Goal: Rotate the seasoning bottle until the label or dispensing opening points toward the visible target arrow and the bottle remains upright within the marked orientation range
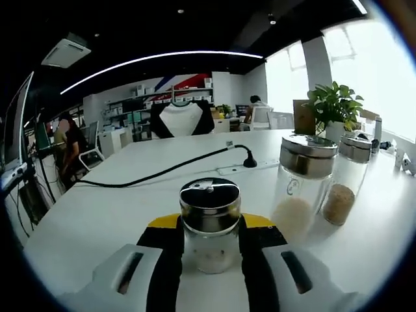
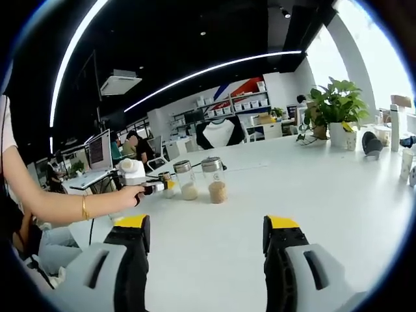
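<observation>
Between the jaws of the left gripper point(image 1: 209, 250), in the left gripper view, stands the seasoning bottle point(image 1: 210, 224), a small glass jar with a black and chrome cap. Jaws closed against its sides, black pads with yellow tips touching the glass. Bottle upright, long axis vertical, base on the white surface point(image 1: 130, 195). White powder in the bottom. A pale bar on the cap top runs roughly toward the view's right; whether that is the opening, I cannot tell. Label not made out; lower rim hidden by the pads.

Just right of it, two taller jars touching or nearly so: one with white powder point(image 1: 300, 185), one with brown grains point(image 1: 345, 179). Behind, a black cable point(image 1: 162, 170) runs to a power strip point(image 1: 250, 168). Potted plant point(image 1: 335, 107) at far right.

Right gripper point(image 2: 207, 253), in the right gripper view: jaws wide apart, nothing between them, over bare surface. Farther off, the three jars in a row, and a person's hand point(image 2: 133, 193) on the left gripper beside them; the smallest jar is mostly hidden there.
</observation>
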The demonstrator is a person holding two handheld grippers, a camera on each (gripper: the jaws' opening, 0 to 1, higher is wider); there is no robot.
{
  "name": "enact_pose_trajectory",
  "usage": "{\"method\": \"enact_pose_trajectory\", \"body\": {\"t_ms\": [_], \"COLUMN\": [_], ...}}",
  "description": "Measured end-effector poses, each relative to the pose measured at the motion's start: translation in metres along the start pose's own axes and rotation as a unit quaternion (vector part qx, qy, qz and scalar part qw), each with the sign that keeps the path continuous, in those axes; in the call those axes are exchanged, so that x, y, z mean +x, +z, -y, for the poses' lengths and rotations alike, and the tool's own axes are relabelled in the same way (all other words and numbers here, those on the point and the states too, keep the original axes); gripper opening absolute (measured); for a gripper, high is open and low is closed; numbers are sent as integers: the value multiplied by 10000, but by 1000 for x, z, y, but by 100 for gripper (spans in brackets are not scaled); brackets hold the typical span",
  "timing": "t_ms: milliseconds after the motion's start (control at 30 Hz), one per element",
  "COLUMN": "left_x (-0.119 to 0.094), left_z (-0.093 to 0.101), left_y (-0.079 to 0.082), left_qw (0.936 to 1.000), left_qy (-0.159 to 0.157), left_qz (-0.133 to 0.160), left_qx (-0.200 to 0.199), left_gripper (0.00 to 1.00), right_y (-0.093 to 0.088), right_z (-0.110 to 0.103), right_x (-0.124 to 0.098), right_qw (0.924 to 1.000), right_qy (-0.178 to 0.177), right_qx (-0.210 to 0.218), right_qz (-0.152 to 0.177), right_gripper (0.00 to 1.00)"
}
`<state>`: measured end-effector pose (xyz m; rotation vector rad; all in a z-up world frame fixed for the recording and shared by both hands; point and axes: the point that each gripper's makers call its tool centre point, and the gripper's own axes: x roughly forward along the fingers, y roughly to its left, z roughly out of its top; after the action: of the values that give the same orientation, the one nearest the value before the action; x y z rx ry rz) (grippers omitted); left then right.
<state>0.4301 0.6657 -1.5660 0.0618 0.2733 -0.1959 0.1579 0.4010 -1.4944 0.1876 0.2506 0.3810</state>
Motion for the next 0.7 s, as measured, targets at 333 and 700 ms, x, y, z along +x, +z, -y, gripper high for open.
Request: {"method": "enact_pose_trajectory", "body": {"t_ms": [333, 700], "left_x": [-8, -26], "left_z": [-2, 5], "left_y": [23, 32], "left_qw": [9997, 9986], "left_qy": [-16, -108], "left_qz": [204, 299], "left_qx": [-129, -413], "left_gripper": [34, 34], "right_y": [4, 13], "right_z": [-3, -18], "right_x": [-1, 6], "right_qw": [10000, 9997], "right_qy": [53, 222], "right_qx": [-3, -28], "right_qz": [52, 136], "right_gripper": [70, 70]}}
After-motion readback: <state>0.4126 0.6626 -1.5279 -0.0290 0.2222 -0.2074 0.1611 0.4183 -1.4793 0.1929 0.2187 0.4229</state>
